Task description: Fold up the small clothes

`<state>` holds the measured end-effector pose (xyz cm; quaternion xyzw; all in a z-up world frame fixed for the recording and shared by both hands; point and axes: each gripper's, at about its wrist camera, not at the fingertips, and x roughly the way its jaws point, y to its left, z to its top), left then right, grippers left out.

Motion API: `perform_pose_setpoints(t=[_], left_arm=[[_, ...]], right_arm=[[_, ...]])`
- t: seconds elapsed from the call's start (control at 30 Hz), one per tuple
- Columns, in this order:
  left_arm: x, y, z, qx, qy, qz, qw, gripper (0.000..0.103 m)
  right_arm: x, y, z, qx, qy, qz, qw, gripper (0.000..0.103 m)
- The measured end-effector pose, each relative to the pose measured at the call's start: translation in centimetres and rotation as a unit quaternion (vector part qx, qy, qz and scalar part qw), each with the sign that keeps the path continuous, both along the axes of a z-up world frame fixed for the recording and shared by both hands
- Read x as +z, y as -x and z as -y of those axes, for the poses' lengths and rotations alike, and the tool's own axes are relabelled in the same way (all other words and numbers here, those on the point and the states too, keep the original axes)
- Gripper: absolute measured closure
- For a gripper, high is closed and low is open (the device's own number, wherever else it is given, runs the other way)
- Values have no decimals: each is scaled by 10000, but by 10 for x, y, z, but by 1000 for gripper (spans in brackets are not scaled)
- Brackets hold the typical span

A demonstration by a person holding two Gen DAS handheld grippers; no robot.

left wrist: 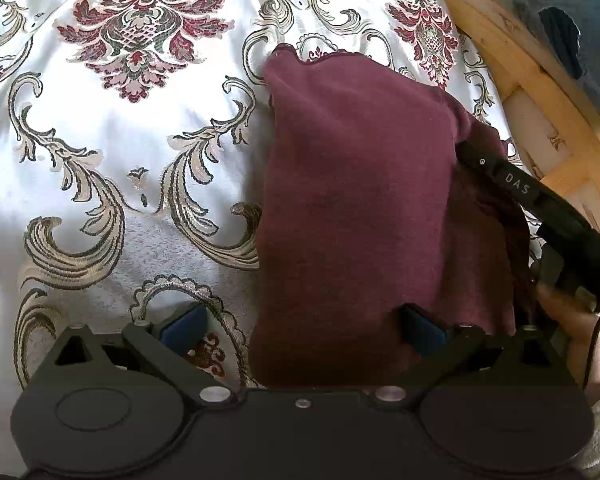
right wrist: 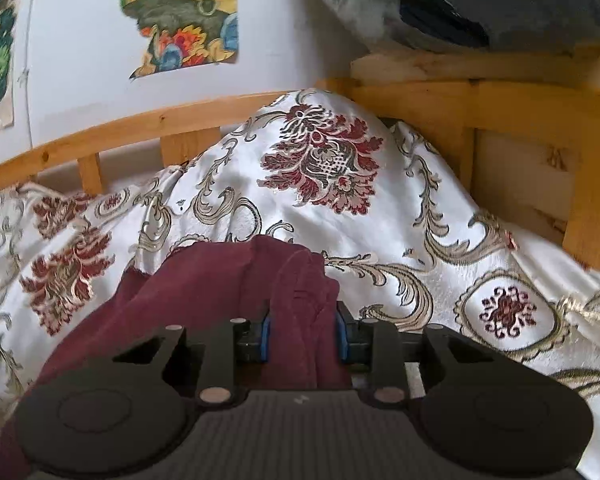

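Maroon garment on floral bedspread, wooden bedframe behind; right fingers pinching it, left fingers apart.

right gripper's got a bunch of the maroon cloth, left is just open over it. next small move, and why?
Probably carry the right gripper across toward the left side, laying the pinched fold over the flat part. The maroon garment already lies partly doubled on the patterned bedspread, with its right edge gathered between the blue pads. The left gripper stands open, straddling the near edge, so it could pin that edge.
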<state>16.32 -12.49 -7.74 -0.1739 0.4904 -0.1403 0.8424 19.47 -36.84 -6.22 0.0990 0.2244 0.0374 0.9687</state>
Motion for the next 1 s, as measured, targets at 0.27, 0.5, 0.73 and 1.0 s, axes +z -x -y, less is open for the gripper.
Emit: perform_pose_setpoints(t=[0.27, 0.5, 0.73, 1.0], left_arm=[[0, 0, 0, -5, 15, -1, 10000, 0], [1, 1, -1, -30, 46, 16, 10000, 0], [4, -8, -4, -99, 139, -92, 9998, 1], [12, -16, 10, -648, -262, 630, 9956, 0]], right_arm=[[-13, -7, 50, 62, -2158, -200, 9762, 50], [-15, -7, 46, -48, -1857, -286, 9822, 65], [-14, -8, 41, -25, -1567, -288, 9872, 64], [-15, -7, 41, -19, -1561, -278, 9873, 64]])
